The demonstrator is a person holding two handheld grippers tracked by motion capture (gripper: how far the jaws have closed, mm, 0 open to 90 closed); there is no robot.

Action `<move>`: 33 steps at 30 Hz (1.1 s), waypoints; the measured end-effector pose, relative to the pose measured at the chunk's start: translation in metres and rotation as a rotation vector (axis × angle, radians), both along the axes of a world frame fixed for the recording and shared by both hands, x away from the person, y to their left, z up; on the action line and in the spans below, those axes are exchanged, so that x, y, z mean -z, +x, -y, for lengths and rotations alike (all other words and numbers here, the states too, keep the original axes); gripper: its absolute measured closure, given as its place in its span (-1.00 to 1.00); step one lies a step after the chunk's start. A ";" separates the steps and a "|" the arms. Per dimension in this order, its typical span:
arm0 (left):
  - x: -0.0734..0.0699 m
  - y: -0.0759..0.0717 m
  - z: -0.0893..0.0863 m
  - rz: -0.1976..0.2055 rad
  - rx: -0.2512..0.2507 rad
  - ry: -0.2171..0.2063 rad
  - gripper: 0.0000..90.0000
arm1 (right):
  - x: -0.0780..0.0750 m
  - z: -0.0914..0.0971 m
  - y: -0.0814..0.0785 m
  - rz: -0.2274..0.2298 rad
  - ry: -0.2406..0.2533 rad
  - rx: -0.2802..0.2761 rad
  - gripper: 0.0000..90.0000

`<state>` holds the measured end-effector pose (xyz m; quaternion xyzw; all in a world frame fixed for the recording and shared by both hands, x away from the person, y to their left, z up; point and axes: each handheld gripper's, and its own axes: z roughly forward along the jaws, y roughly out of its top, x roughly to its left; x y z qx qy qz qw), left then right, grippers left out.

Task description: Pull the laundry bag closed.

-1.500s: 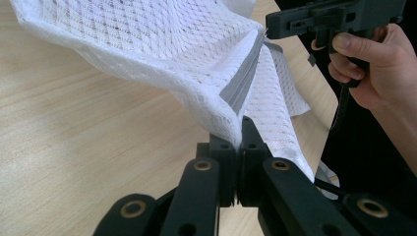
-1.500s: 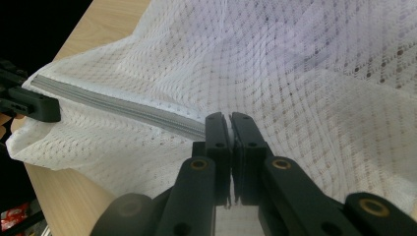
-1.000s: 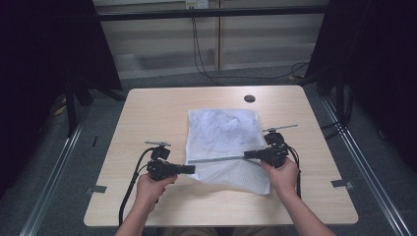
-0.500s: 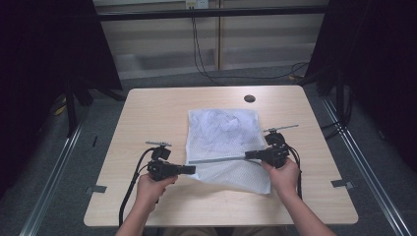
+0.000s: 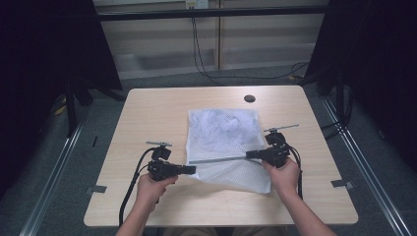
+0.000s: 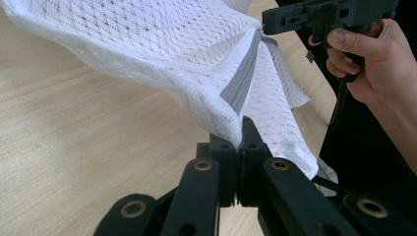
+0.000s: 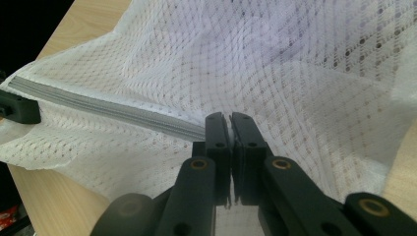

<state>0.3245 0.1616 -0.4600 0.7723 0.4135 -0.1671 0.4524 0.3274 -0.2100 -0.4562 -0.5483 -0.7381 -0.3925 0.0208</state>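
Left gripper (image 5: pixel 191 170), low and left of centre in the high view, has its jaws pinched tight on one end of the grey zipper strip (image 5: pixel 219 159) of the white mesh bag (image 5: pixel 223 130). In the left gripper view that same gripper (image 6: pixel 239 147) sits bottom centre, pads pressed together with mesh and strip coming up out of them (image 6: pixel 241 83).

Right gripper (image 5: pixel 251 155), right of centre in the high view, is clamped just as tight on the other end of the strip. Its own view shows the gripper (image 7: pixel 230 129) at bottom centre, jaws closed on the fabric, the zipper strip (image 7: pixel 108 110) running off toward the left edge of the frame, where the dark tip of the left gripper (image 7: pixel 17 108) bites it.

Between the two, the strip is pulled into a straight line, slightly higher at the right end. The mesh bag spreads from that line up toward the middle of the frame, with a flap hanging below it toward the lower right.

It all lies on the light wooden table (image 5: pixel 157 113). Both hands (image 5: pixel 152 184) come in from the bottom edge, cables trailing from the grippers. A dark round hole (image 5: pixel 249 98) sits in the tabletop, upper right of the bag.
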 end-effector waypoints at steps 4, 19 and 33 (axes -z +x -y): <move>0.000 0.000 0.000 0.000 0.001 0.001 0.98 | 0.000 0.001 0.000 0.001 0.002 -0.002 0.93; 0.000 -0.001 0.002 -0.002 0.012 0.005 0.98 | -0.001 0.006 -0.001 0.003 -0.009 0.000 0.93; 0.000 -0.002 0.004 -0.002 0.022 0.007 0.98 | -0.001 0.011 -0.001 -0.001 -0.014 0.015 0.93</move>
